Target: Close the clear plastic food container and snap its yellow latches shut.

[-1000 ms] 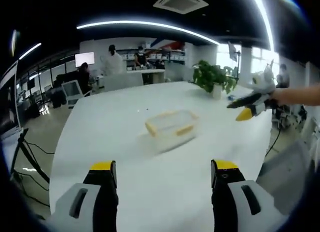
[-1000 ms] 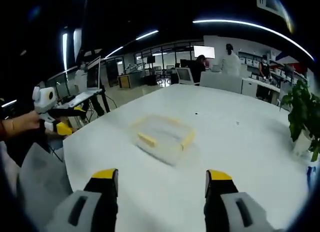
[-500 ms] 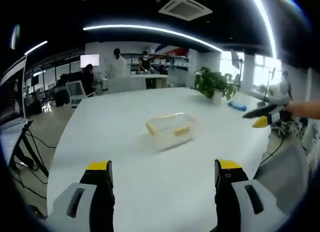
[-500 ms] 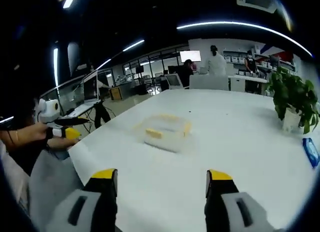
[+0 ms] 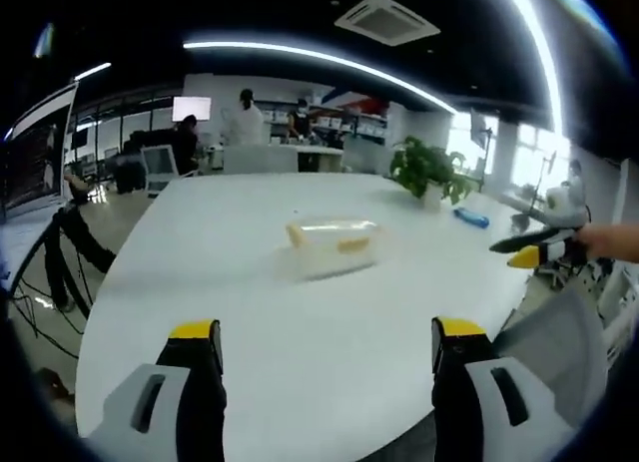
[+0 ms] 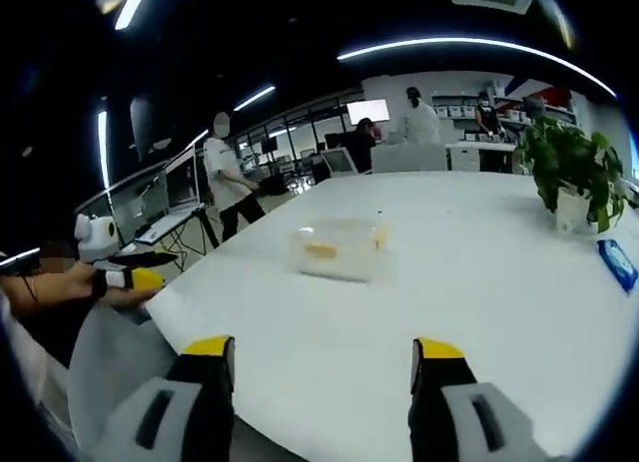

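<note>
Your left gripper (image 5: 319, 347) sits low at the near edge of the white table (image 5: 250, 312), jaws spread wide, yellow tips up, nothing between them. It is level and pointing across the tabletop. Your right gripper (image 6: 321, 364) is posed the same way at its own edge: jaws wide apart, empty, aimed over the table.

Each gripper shows in the other's view. From the left gripper view, the right one appears far off to the right of the jaws, held out past the table edge in your hand (image 5: 611, 240). From the right gripper view, the left one shows far to the left of the jaws, held in your hand (image 6: 60, 282) with a grey sleeve below it.

The clear plastic food container (image 5: 332, 244) lies straight ahead of the left jaws, well beyond their tips, about mid-table. In the right gripper view it lies ahead and slightly left of the gap between the jaws. Yellow latches (image 6: 321, 249) show on its sides; it is blurred, so you cannot tell whether the lid is seated or the latches are down. Bare tabletop lies between both pairs of jaws and the container.

Farther on, right of the container: a blue flat object (image 6: 618, 263) and a potted plant (image 5: 429, 171) on the table. Beyond the table: a person standing by monitors (image 6: 228, 176), more people at desks (image 5: 245, 120), and ceiling light strips (image 5: 319, 58).
</note>
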Demonstrator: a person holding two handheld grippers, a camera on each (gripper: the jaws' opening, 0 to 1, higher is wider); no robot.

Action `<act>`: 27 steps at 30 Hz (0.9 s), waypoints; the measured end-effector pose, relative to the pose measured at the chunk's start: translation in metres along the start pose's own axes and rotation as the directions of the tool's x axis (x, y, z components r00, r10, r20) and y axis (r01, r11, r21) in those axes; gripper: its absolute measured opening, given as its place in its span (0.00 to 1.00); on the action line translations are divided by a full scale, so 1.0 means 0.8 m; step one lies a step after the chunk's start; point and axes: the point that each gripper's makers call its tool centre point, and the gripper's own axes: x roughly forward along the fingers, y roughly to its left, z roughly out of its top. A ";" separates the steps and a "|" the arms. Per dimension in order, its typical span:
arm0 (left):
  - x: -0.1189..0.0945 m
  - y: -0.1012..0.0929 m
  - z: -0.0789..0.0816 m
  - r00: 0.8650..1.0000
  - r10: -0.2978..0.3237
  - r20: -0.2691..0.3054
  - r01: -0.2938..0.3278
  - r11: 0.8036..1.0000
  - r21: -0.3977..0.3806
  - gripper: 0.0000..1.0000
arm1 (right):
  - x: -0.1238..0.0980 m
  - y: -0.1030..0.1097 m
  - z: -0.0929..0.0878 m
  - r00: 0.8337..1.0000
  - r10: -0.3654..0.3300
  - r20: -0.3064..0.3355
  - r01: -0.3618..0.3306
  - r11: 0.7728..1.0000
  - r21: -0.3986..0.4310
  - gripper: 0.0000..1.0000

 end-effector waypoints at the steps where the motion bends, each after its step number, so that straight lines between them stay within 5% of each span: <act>1: -0.002 -0.001 0.000 1.000 -0.003 0.002 0.003 1.000 0.002 0.85 | -0.002 0.001 -0.001 1.000 -0.003 0.005 0.003 1.000 0.002 0.72; 27: -0.020 -0.008 0.000 0.999 0.013 0.044 -0.012 1.000 -0.029 0.81 | -0.041 0.011 -0.001 0.997 -0.053 0.062 0.051 0.998 0.030 0.69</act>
